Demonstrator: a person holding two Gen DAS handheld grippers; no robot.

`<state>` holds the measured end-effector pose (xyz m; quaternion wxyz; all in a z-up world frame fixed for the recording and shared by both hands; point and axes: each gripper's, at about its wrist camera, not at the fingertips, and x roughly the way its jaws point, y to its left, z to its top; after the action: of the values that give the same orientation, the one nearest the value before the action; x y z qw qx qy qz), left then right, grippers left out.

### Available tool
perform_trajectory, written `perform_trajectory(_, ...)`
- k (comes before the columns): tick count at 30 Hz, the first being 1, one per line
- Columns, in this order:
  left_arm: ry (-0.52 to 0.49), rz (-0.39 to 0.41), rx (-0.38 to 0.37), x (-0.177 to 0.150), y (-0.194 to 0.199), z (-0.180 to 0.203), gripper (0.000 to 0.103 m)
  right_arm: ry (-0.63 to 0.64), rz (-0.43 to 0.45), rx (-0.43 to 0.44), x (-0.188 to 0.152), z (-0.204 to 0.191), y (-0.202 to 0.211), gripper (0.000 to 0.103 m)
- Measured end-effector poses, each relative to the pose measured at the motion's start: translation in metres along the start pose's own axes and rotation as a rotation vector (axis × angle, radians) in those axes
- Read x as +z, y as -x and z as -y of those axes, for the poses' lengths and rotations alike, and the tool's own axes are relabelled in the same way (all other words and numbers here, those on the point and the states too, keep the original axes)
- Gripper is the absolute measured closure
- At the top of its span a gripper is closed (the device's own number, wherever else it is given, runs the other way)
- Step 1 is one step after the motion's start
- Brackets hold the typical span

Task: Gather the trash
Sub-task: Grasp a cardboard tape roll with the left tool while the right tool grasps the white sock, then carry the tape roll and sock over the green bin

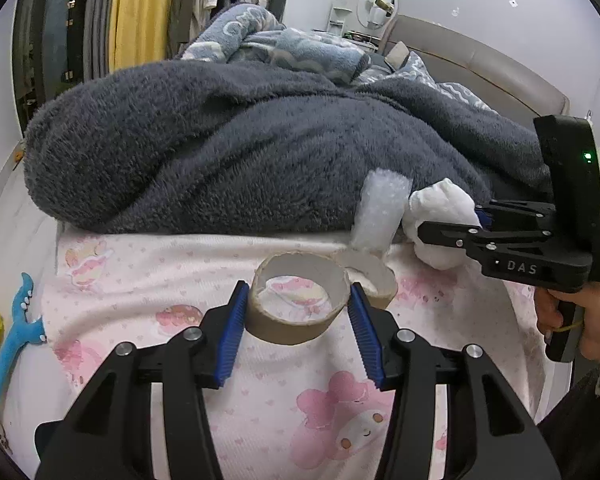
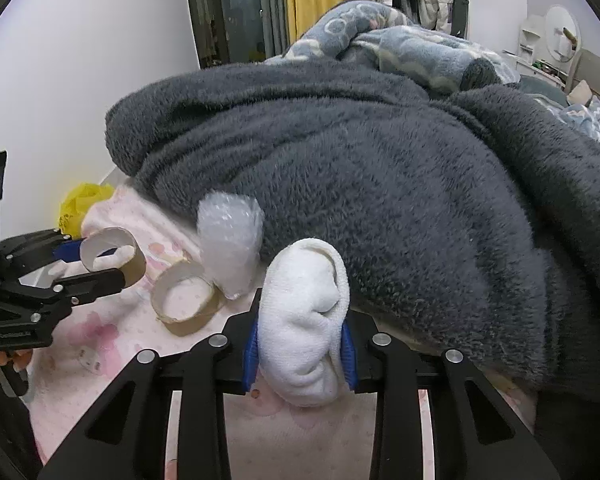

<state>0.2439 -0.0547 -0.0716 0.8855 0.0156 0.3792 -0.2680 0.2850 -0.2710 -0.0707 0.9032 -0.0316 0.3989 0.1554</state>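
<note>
My left gripper (image 1: 298,310) is shut on an empty cardboard tape roll (image 1: 300,304), held just above the pink sheet (image 1: 180,280); it also shows in the right wrist view (image 2: 114,258). A second cardboard roll (image 1: 374,276) (image 2: 186,296) lies on the sheet beside it. A piece of bubble wrap (image 1: 380,212) (image 2: 230,236) leans against the dark blanket (image 1: 240,152). My right gripper (image 2: 300,344) is shut on a balled white sock (image 2: 304,316), seen in the left wrist view (image 1: 440,220) at the right.
A dark grey fleece blanket (image 2: 380,160) is heaped across the bed with a blue patterned blanket (image 1: 280,44) behind it. A yellow bag (image 2: 80,204) and a blue shark toy (image 1: 16,332) lie at the bed's left edge. Clothes hang at the back.
</note>
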Motion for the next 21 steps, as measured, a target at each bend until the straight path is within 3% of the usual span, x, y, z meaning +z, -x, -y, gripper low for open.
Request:
perform_trajectory(14, 0.068, 0.022, 0.071, 0.012, 0.026, 0.002, 0.050, 0.002, 0.062, 0.026, 0.014, -0.032, 0.042, 0.070)
perform_trajectory(21, 0.131, 0.021, 0.095, 0.008, 0.043, -0.001, 0.050, -0.003, 0.074, 0.087, 0.017, -0.054, 0.059, 0.070)
